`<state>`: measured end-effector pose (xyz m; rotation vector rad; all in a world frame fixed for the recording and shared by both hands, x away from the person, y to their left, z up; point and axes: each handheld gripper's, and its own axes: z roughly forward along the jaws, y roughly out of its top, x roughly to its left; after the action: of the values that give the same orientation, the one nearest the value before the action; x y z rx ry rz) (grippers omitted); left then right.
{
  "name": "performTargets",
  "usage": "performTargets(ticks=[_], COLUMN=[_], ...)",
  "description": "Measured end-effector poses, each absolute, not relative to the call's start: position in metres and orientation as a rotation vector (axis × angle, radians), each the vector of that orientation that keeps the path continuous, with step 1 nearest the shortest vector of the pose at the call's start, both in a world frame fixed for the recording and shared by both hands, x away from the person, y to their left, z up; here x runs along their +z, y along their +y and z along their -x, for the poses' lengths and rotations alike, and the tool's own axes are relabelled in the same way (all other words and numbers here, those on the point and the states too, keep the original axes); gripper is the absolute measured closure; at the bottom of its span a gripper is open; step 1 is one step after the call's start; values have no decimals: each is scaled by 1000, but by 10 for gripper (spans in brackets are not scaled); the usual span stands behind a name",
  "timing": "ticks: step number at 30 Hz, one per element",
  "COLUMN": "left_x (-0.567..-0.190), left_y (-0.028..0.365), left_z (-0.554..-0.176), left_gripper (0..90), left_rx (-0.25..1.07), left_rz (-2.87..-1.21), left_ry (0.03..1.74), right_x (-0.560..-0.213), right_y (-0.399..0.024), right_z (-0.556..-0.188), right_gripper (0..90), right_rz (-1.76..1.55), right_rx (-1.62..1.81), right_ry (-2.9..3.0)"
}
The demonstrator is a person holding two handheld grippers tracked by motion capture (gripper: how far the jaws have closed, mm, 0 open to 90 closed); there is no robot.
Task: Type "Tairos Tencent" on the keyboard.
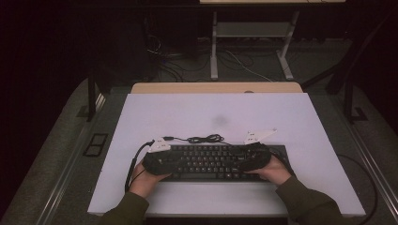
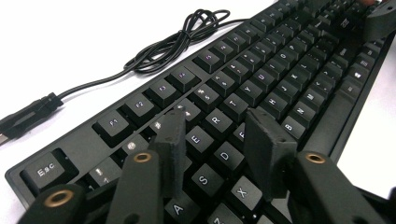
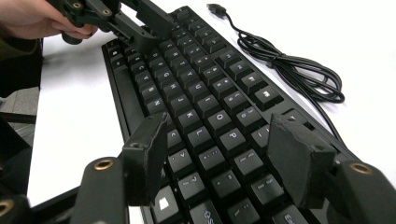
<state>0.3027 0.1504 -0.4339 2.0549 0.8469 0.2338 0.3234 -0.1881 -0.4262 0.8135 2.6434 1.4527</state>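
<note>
Two grippers are over the keyboard (image 1: pixel 211 161), one at each end, and I'm holding both low above the keys. It's a black keyboard and it lies flat on the white bench (image 1: pixel 187 117), near the front edge, lengthwise across it. Its cable (image 1: pixel 204 138) sits coiled just behind it on the bench, plug (image 2: pixel 28 114) end lying loose beside the Esc corner.

Left gripper (image 2: pixel 217 135): jaws apart, nothing between them, hovering above the E, D and S keys as I look along it. One jaw's tip is down close to the number row; whether it touches I can't tell. My left hand (image 1: pixel 145 180) wraps the gripper body at the keyboard's left end.

Right gripper (image 3: pixel 215 154): jaws spread too, wide, gripping nothing, with the P and L keys showing between them. My right hand (image 1: pixel 274 171) holds it at the keyboard's right end. From there I see the left gripper far off at the other end, over the top-left keys.
</note>
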Motion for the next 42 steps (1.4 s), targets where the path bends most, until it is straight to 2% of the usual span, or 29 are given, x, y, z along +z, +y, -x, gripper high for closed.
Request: performTargets(ticks=[13, 18, 23, 31, 42], left_x=[-429, -430, -431, -433, -436], left_y=[153, 153, 152, 152, 150], left_z=[-294, -290, -286, -283, -283], left_gripper=[380, 307, 271, 243, 229], left_rx=[254, 263, 264, 265, 263], left_rz=[-2027, -2024, -2030, -2037, -2061], left_ry=[855, 855, 856, 850, 839], right_x=[-424, -423, -424, -425, -430], right_y=[-170, -163, -155, -141, -127], right_z=[-328, -331, -334, -338, -335], right_gripper=[399, 434, 483, 605, 850], right_rz=[-780, -771, -761, -732, -683], right_rx=[1457, 1461, 1467, 1472, 1450], right_ry=[2684, 2700, 2719, 2745, 2784])
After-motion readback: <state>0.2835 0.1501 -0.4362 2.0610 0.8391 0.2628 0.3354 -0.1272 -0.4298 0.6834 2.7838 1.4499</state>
